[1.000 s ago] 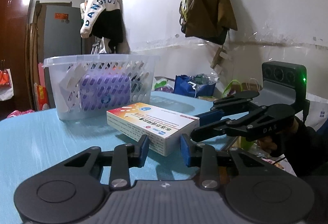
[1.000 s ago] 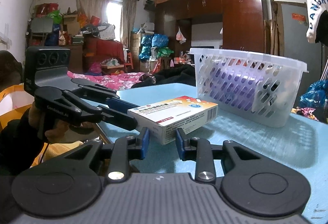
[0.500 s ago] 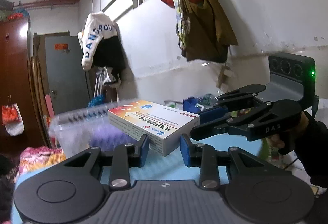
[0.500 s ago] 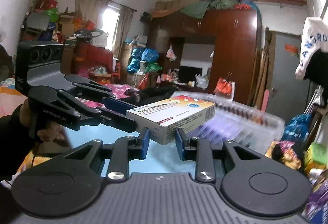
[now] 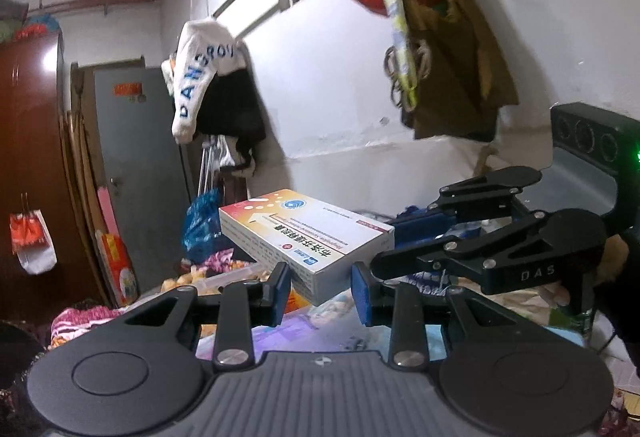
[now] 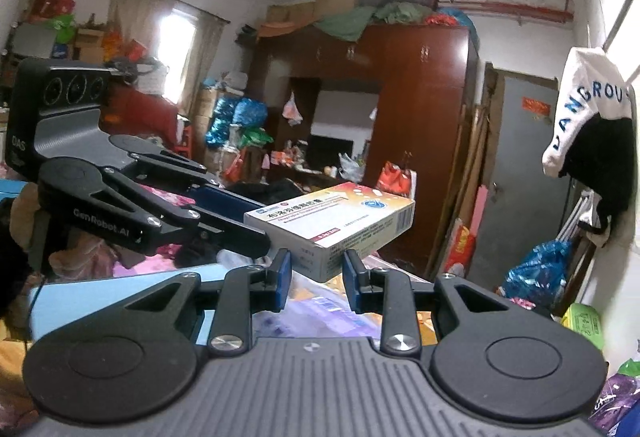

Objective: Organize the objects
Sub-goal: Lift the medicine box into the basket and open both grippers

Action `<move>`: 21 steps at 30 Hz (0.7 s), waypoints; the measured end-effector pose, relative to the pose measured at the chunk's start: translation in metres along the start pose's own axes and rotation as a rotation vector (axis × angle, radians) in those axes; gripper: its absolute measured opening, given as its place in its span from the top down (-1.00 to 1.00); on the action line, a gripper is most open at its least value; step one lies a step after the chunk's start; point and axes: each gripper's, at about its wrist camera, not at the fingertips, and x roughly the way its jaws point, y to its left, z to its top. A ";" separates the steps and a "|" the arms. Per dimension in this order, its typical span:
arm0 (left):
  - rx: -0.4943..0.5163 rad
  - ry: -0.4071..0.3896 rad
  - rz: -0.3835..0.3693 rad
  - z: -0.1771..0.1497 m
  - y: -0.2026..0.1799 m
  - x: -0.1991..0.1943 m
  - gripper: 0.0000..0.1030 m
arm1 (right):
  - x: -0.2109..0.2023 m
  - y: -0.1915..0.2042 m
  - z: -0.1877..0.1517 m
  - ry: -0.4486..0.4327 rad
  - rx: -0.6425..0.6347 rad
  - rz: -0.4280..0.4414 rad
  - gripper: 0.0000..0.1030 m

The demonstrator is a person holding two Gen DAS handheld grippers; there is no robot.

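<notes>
A white, orange and blue medicine box is held up in the air between both grippers. My left gripper is shut on one corner of it. My right gripper is shut on the opposite corner of the box. Each gripper shows in the other's view: the right one at the box's right end, the left one at its left end. The white basket's rim and purple contents lie just below the box, mostly hidden by the grippers.
A light blue table lies low at the left of the right wrist view. A white wall with hanging bags is behind. A brown wardrobe and a grey door stand further back.
Both grippers have lifted the medicine box off the table and carried it up over the basket. The basket has dropped from full view to the bottom of both views.
</notes>
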 end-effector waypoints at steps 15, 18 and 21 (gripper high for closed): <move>-0.061 0.200 0.064 -0.020 0.028 0.079 0.11 | 0.050 -0.017 -0.025 0.175 0.048 -0.034 0.03; -0.055 0.188 0.122 -0.020 0.028 0.074 -0.46 | 0.036 -0.013 -0.024 0.121 0.020 -0.139 -1.00; -0.128 0.121 0.138 -0.017 0.039 0.060 -0.66 | 0.021 -0.019 -0.020 0.072 0.054 -0.142 -1.00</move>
